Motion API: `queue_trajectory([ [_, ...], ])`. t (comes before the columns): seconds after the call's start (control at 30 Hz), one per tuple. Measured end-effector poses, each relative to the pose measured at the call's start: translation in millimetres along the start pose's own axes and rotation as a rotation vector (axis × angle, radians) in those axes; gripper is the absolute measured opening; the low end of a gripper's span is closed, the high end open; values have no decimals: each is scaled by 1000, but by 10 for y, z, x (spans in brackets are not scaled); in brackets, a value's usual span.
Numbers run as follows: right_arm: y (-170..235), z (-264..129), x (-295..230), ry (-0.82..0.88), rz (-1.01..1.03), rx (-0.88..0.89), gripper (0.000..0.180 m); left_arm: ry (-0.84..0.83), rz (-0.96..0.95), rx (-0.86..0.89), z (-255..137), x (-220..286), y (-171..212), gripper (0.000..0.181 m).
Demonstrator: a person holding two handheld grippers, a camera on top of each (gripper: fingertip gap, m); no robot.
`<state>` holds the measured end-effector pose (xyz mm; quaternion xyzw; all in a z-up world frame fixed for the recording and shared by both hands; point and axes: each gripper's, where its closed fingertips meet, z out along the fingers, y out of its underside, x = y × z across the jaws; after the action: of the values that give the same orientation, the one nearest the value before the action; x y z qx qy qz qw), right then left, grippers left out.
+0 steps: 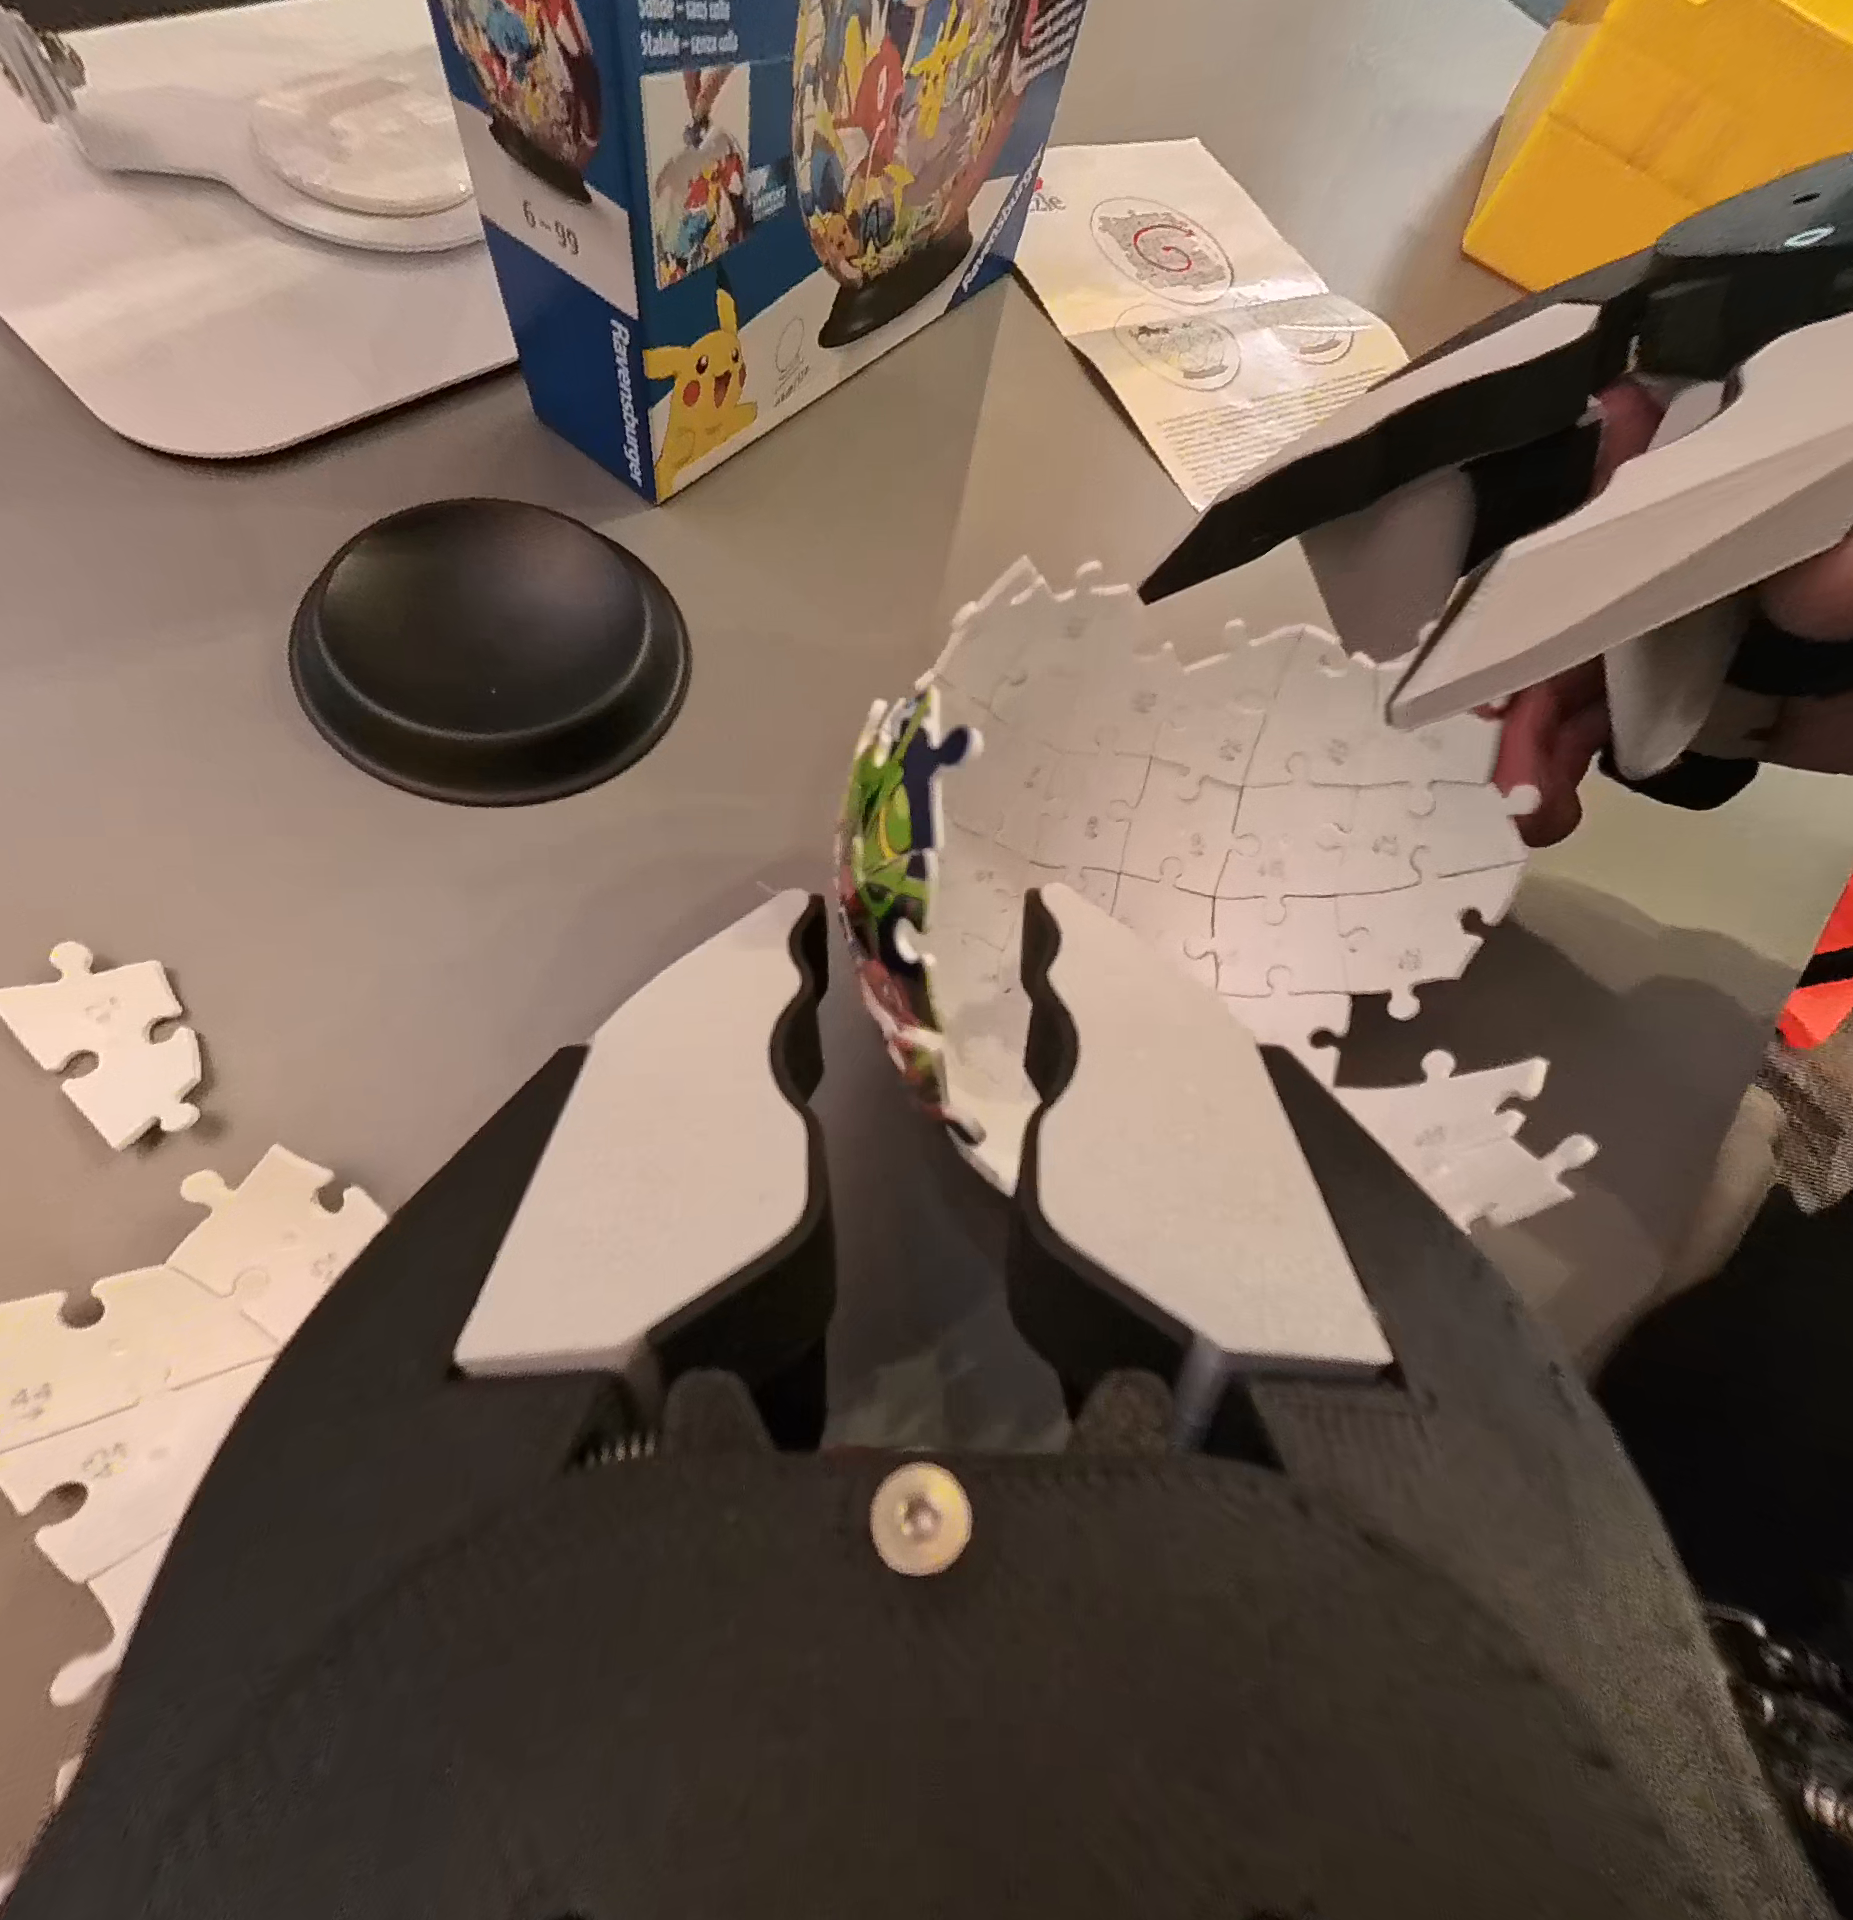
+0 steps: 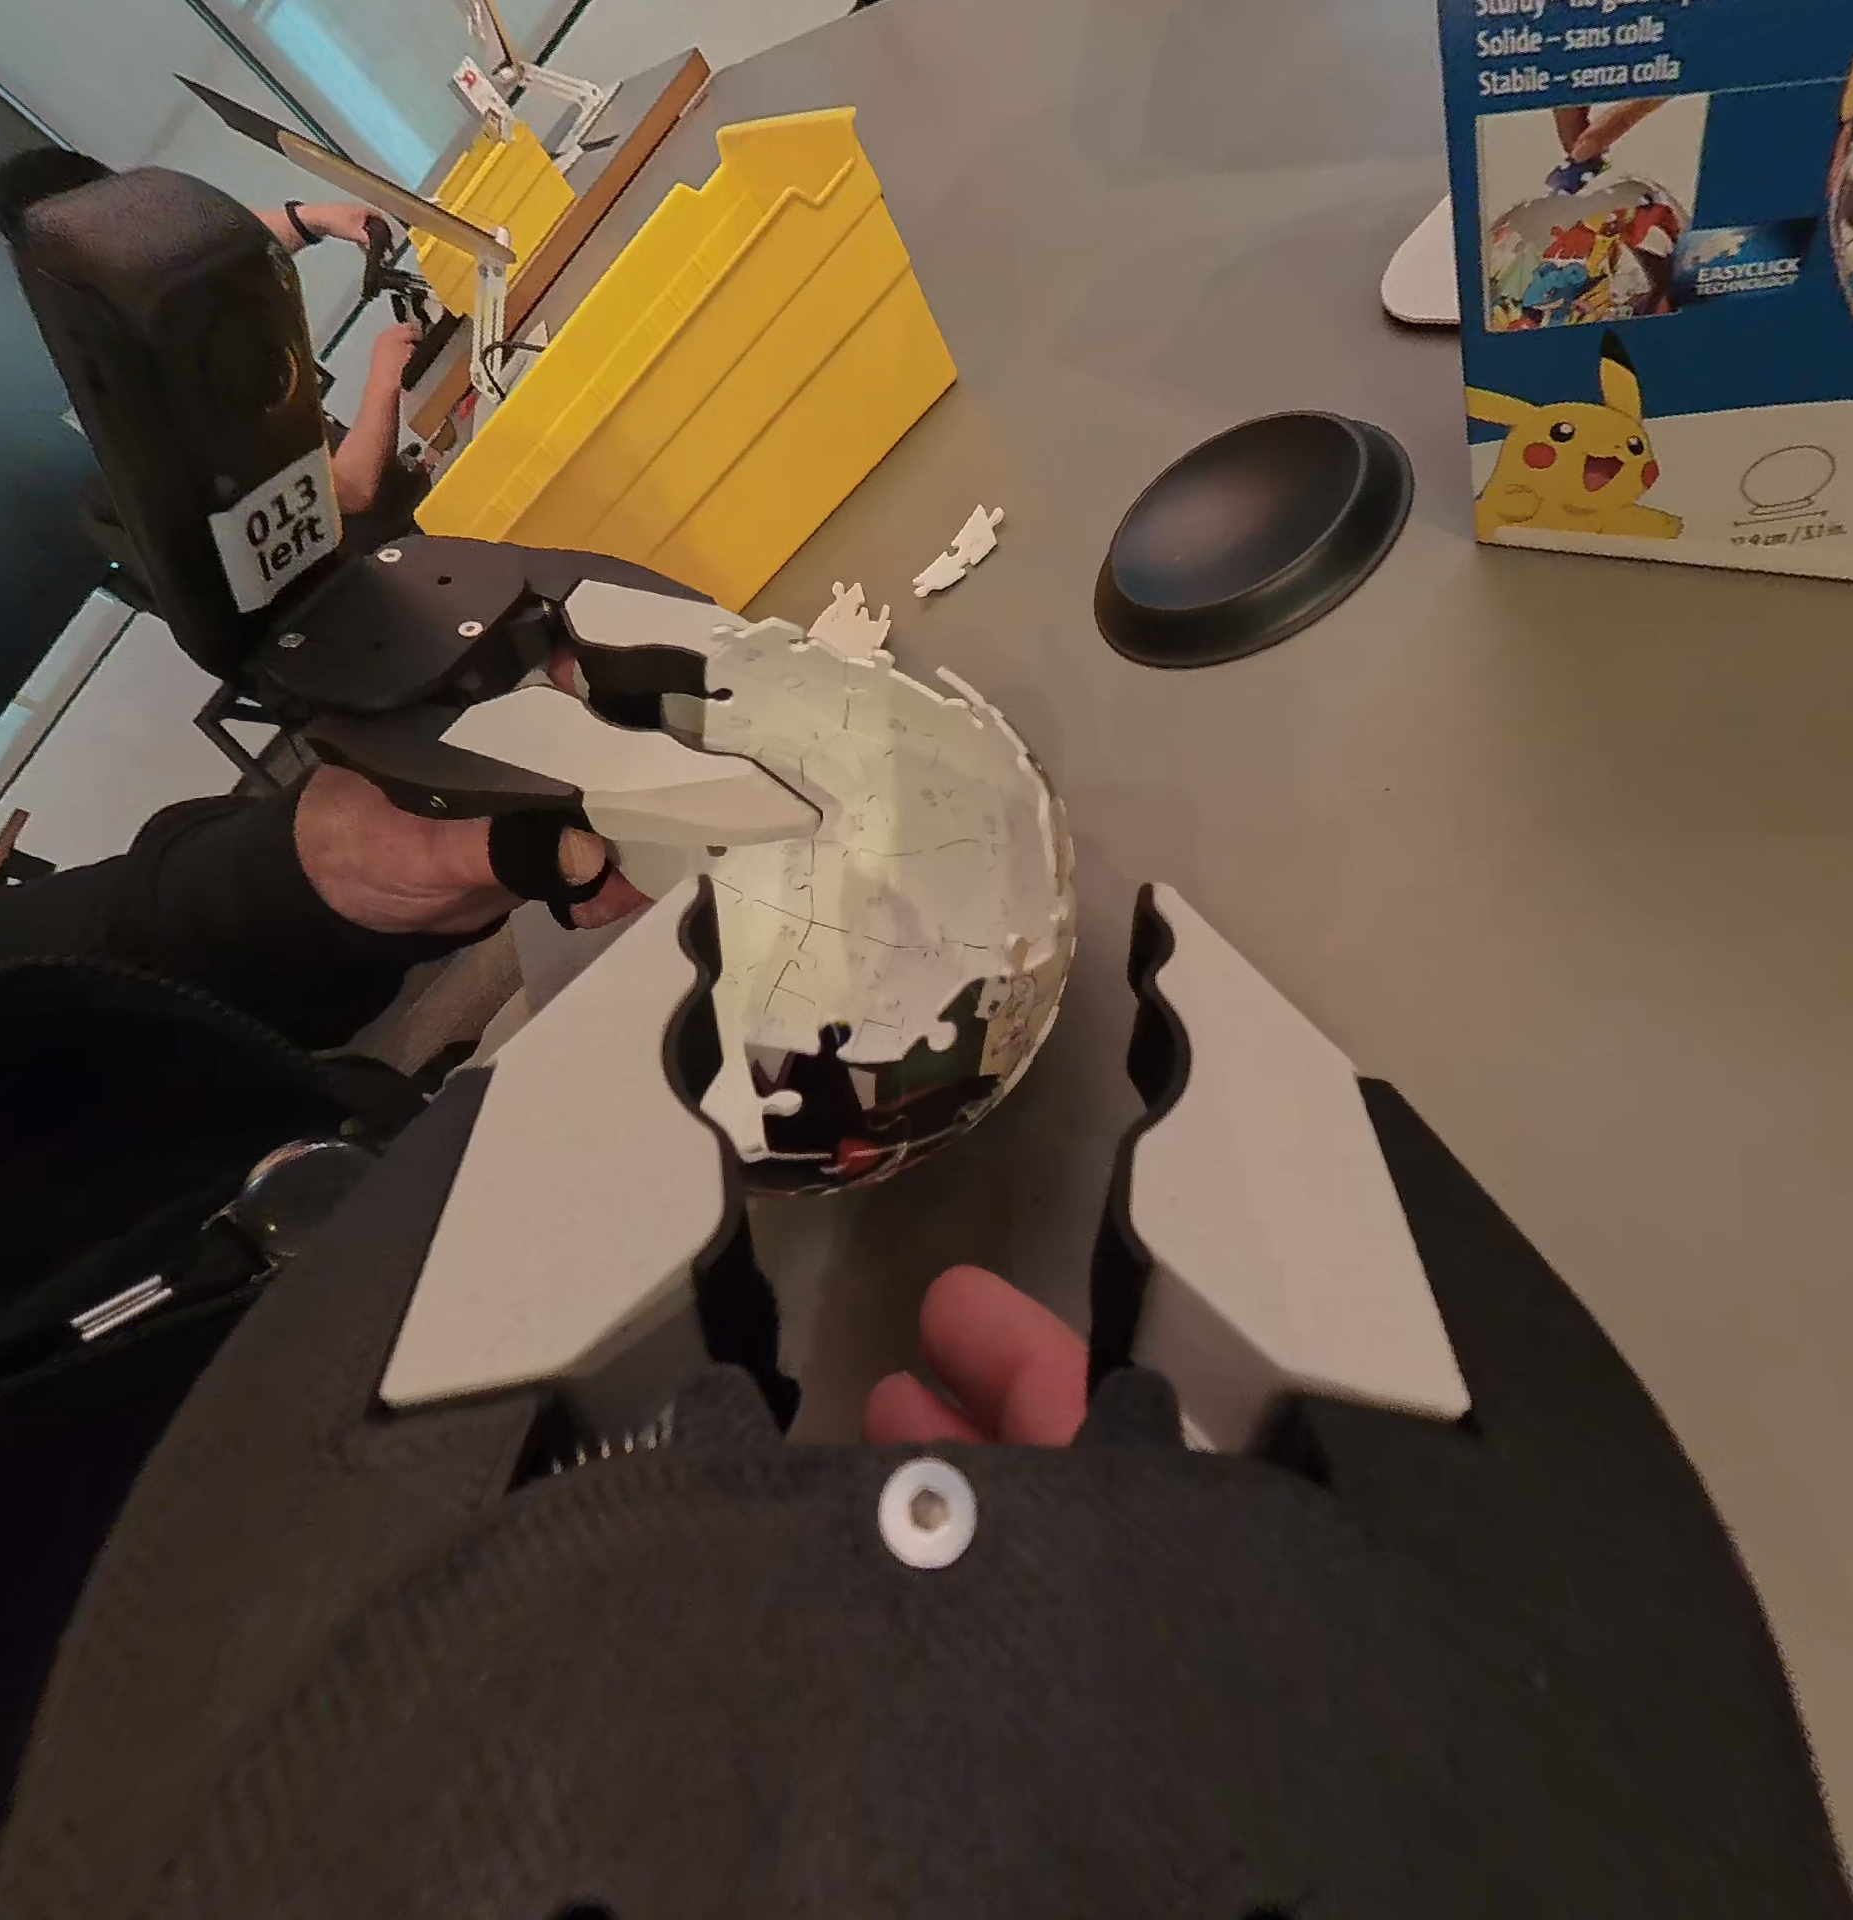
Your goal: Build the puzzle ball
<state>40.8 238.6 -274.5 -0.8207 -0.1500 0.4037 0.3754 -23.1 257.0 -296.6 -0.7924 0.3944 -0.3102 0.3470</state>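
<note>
Shell is sitting mid-frame, white inside up: your left gripper is pinching its rim to steady it, while your right gripper is hovering open.

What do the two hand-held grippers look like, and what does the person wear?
Each hand-held gripper, left and right, has a black body, two pale grey fingers with wavy black inner pads, and one central screw. The left one carries a white label. The person wears black sleeves and finger straps.
</note>
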Motion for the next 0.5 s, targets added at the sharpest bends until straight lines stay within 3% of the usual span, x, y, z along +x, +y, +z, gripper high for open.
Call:
queue_trajectory([
  [0.5,0,-106,189,65,5,-5,79,28,39,12,162,110,-186,35],
])
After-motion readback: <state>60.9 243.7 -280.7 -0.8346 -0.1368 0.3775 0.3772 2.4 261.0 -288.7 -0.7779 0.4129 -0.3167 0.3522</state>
